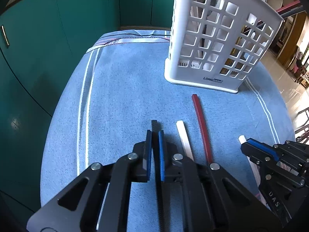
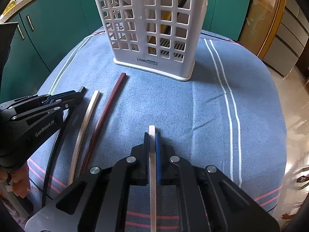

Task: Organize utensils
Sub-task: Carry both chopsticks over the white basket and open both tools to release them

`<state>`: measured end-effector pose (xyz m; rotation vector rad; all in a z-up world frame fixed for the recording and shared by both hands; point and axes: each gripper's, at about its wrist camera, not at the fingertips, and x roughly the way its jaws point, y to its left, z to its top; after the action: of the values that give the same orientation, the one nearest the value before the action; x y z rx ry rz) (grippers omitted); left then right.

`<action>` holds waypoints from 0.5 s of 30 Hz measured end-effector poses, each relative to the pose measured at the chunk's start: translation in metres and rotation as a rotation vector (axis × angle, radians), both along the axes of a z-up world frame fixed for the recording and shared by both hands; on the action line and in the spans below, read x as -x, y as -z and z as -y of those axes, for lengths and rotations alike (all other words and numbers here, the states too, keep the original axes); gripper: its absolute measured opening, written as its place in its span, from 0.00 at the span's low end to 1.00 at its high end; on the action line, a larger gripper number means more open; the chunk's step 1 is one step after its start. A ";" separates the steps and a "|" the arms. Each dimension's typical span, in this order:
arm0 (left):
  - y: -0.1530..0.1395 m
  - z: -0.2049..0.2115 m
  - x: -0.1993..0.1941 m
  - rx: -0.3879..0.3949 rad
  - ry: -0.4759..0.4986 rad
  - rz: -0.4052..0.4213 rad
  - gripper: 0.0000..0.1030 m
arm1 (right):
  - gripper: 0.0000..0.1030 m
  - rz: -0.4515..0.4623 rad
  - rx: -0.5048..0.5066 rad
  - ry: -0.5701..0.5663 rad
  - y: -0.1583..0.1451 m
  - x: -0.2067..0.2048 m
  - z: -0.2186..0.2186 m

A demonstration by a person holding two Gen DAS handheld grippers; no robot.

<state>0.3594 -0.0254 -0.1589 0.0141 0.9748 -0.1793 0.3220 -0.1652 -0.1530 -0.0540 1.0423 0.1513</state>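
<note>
A white slotted utensil basket (image 1: 216,44) (image 2: 152,25) stands at the far side of a blue towel. My left gripper (image 1: 155,135) (image 2: 77,93) is shut on a black chopstick (image 1: 154,124) (image 2: 83,89) whose tip pokes out past the fingers. My right gripper (image 2: 152,135) (image 1: 245,142) is shut on a white chopstick (image 2: 152,166) (image 1: 241,138). Between the grippers another white chopstick (image 1: 183,135) (image 2: 87,119) and a dark red chopstick (image 1: 200,121) (image 2: 108,108) lie loose on the towel, pointing toward the basket.
The blue towel (image 1: 125,89) (image 2: 173,100) with white and pink stripes covers a small table. Green cabinets (image 1: 58,29) (image 2: 50,25) stand behind and to the left. The basket holds several utensils. Shiny floor (image 2: 293,116) lies to the right.
</note>
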 end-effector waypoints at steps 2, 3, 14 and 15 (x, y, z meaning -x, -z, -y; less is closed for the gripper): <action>-0.005 0.001 0.005 -0.005 -0.004 0.019 0.06 | 0.06 0.005 -0.003 0.004 -0.002 0.005 0.003; -0.008 0.002 0.007 -0.007 -0.006 0.029 0.06 | 0.06 0.010 -0.003 0.006 -0.004 0.005 0.005; -0.079 0.004 0.049 0.043 -0.002 0.209 0.06 | 0.06 0.189 -0.010 -0.002 -0.066 0.045 0.010; -0.087 0.004 0.054 0.048 -0.005 0.233 0.06 | 0.06 0.208 -0.015 -0.004 -0.072 0.049 0.011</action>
<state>0.3055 -0.0294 -0.0723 -0.0108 0.7377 -0.1921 0.2728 -0.1758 -0.0809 -0.0569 0.8338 0.1533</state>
